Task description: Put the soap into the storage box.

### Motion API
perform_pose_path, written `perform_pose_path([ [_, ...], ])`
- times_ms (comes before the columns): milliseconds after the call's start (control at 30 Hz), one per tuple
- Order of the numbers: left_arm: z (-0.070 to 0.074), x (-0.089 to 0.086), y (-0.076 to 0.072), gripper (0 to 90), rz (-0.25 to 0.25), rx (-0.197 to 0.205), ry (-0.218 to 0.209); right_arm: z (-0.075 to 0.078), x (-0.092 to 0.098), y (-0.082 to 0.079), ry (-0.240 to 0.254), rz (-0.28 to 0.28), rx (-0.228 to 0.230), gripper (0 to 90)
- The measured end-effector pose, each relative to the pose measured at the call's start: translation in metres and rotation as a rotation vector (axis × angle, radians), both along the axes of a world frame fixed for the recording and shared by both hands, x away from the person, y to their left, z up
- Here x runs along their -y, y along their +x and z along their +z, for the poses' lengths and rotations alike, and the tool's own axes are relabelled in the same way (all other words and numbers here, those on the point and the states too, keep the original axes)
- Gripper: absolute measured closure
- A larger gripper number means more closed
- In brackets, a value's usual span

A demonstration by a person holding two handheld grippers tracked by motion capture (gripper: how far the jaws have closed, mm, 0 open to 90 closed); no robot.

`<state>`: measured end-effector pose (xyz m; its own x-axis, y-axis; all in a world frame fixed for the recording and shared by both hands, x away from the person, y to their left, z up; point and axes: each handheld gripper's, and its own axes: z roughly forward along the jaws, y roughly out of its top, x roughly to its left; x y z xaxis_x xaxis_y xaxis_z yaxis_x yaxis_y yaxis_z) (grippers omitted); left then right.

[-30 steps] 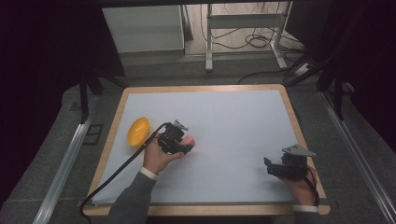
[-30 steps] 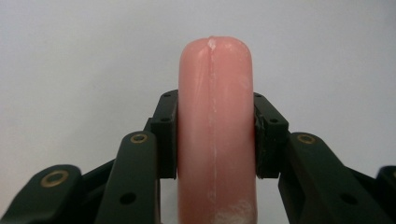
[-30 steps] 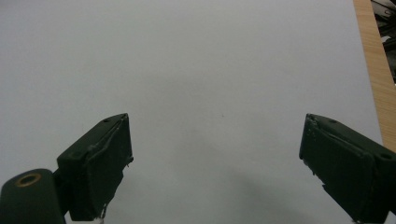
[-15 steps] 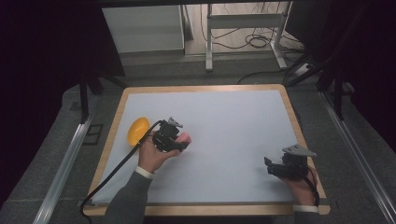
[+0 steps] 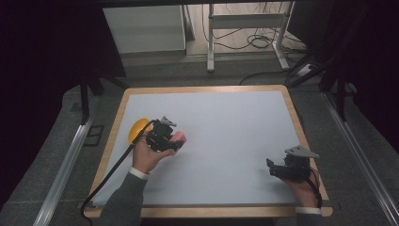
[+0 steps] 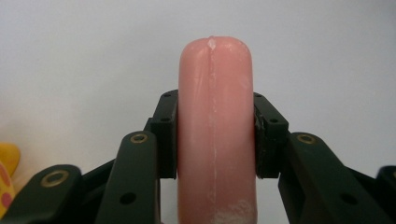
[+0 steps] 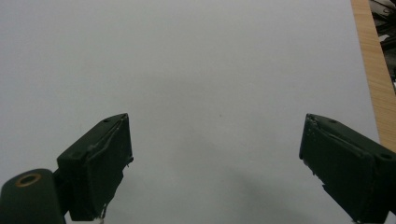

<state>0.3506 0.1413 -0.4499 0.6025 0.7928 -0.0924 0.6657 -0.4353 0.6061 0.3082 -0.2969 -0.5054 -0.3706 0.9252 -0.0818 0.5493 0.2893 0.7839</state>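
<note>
Pink sausage-shaped piece [image 6: 215, 130] pinched between left gripper [image 5: 162, 137] jaws, just right of the yellow object [image 5: 137, 129] on the tabletop [image 5: 226, 117]. Right gripper [image 5: 275, 168] well to the right of it, jaws spread, nothing between them.

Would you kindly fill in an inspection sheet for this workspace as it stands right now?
Surface: white table top with a wooden rim, bare in the middle.
Job's things: pink sausage-shaped piece, held upright between the left tongs' pads; yellow object lying near the table's left edge, beside the left hand.
Clutter: nothing seen.
Grippers: left tongs shut on the pink piece; right tongs open, nothing between them, near the right edge.
Cables: black cable trailing from the left tongs off the table's front; loose cables on the floor behind.
Surroundings: grey floor, metal frame legs, dark sides.
</note>
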Motion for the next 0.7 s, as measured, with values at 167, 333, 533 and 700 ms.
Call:
perform_pose_path([
  [167,0.000,-0.007,-0.001,60.4,0.013,0.001,-0.006,0.000,-0.001,0.000,-0.002,0.002,0.000,9.1],
  [333,0.002,-0.012,0.000,60.4,0.018,0.003,-0.004,0.000,-0.001,0.000,-0.003,0.000,-0.001,9.1],
  [533,0.003,-0.016,-0.001,60.4,0.028,0.006,-0.007,0.000,-0.001,0.000,-0.003,0.001,-0.001,9.1],
  [700,0.005,-0.021,0.000,60.4,0.038,0.009,-0.006,0.000,-0.001,0.000,-0.004,0.001,-0.001,9.1],
])
